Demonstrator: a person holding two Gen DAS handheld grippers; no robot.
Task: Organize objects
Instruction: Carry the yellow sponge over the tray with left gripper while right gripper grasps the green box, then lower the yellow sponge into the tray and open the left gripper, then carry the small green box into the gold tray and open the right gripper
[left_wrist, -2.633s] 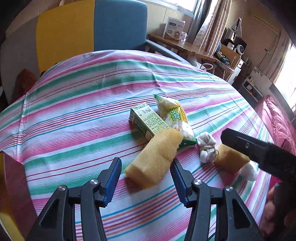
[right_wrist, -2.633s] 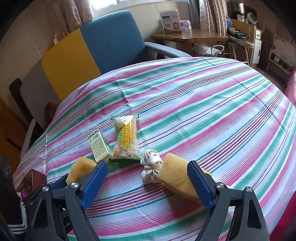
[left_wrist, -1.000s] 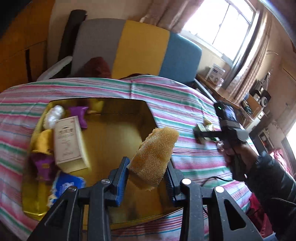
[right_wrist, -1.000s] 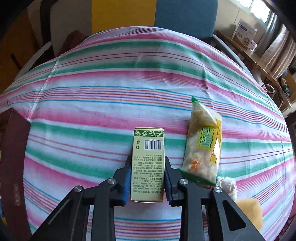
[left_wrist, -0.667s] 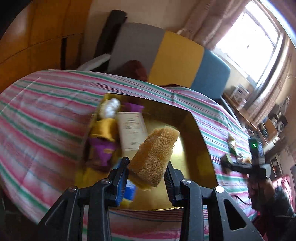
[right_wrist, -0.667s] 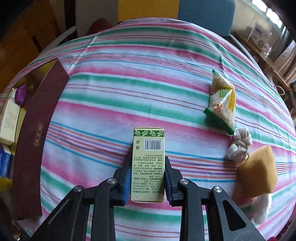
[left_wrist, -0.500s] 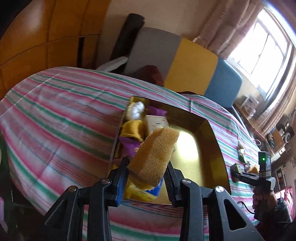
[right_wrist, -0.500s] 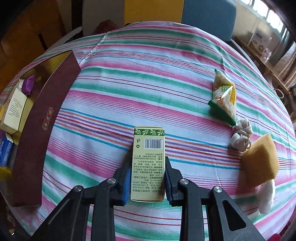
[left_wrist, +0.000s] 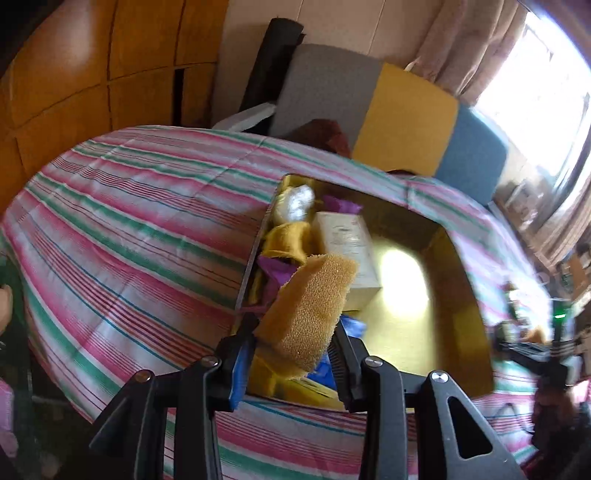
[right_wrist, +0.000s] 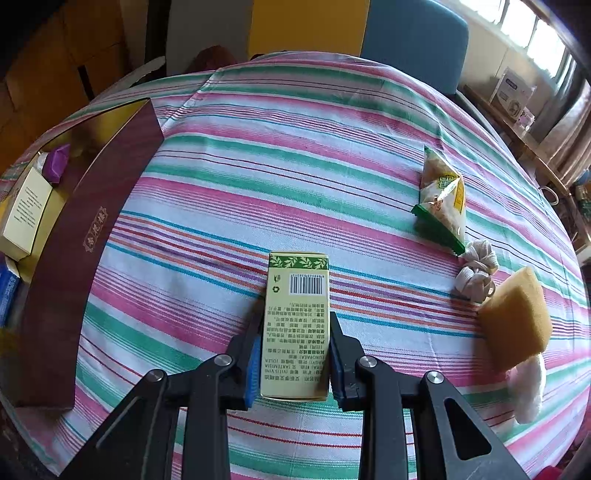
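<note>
Sponge clamped in left gripper above gold box; right gripper clamps carton. Next, probably release inside.

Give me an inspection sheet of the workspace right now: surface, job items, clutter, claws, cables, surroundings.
Surface: striped cloth over the table.
Job's things: open box with gold lining, already holding a cream carton, purple wrappers, yellow and blue items; the maroon wall of the box faces the right claw. Loose on the cloth: snack bag, cloth knot, second sponge, white wad.
Clutter: nothing seen.
Claws: left claw shut on sponge, above the box's near-left corner; right claw shut on green carton, over the cloth.
Cables: nothing seen.
Surroundings: grey, yellow and blue chair, wood panels, curtained window, side table.
</note>
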